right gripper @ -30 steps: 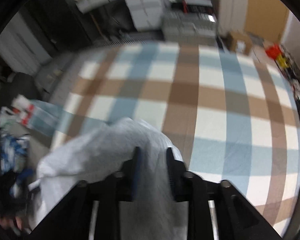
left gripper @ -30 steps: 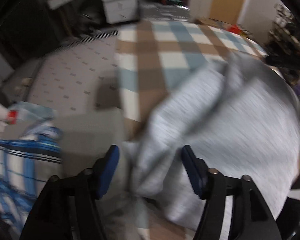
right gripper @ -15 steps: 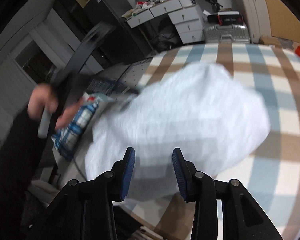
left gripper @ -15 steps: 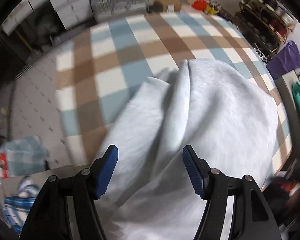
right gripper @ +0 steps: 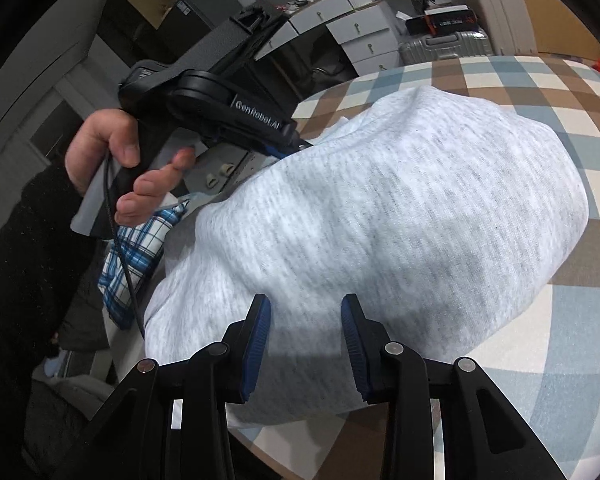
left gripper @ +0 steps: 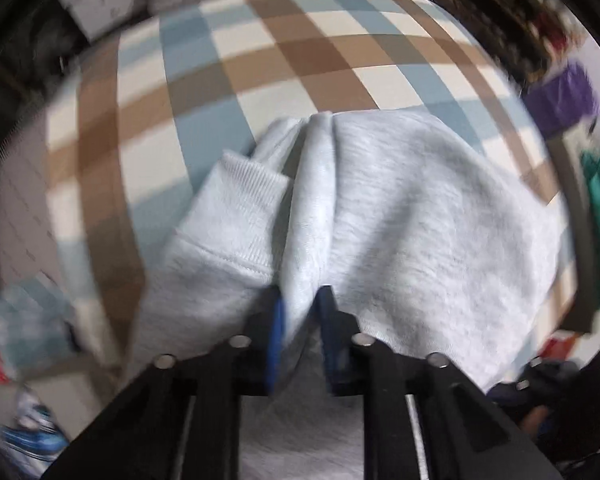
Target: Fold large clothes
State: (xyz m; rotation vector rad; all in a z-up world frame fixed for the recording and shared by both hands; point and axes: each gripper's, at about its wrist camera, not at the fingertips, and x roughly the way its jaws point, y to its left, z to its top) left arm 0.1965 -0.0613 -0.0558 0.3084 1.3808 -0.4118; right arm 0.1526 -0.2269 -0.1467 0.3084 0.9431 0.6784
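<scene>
- Two grippers are seen at one grey sweatshirt (right gripper: 380, 216), which lies bunched in a mound on a table covered by a checked cloth (right gripper: 572, 320) of brown, blue and cream squares.
- The left gripper (left gripper: 300, 312) is pointed steeply down onto the near edge of the sweatshirt (left gripper: 400, 208); its jaws are closed tight on a raised ridge of the fabric, and the blue pads (left gripper: 277, 320) are pressed against that fold from both sides.
- A ribbed cuff (left gripper: 246, 184) is seen just left of the pinched ridge, resting on the cloth.
- In the right wrist view, the left gripper (right gripper: 300, 146) is held by a bare hand (right gripper: 116, 160) wrapped around its handle, with a dark sleeve (right gripper: 24, 260) behind it; the tips are buried in the far-left edge of the mound.
- The right gripper (right gripper: 305, 344) is angled downward over the near side of the sweatshirt; its jaws stand partly apart and are closing slightly, with fabric lying below and between them, and no pad is seen pressed on it.
- A blue plaid garment (right gripper: 136, 252) is seen off the table's left edge, beside the mound.
</scene>
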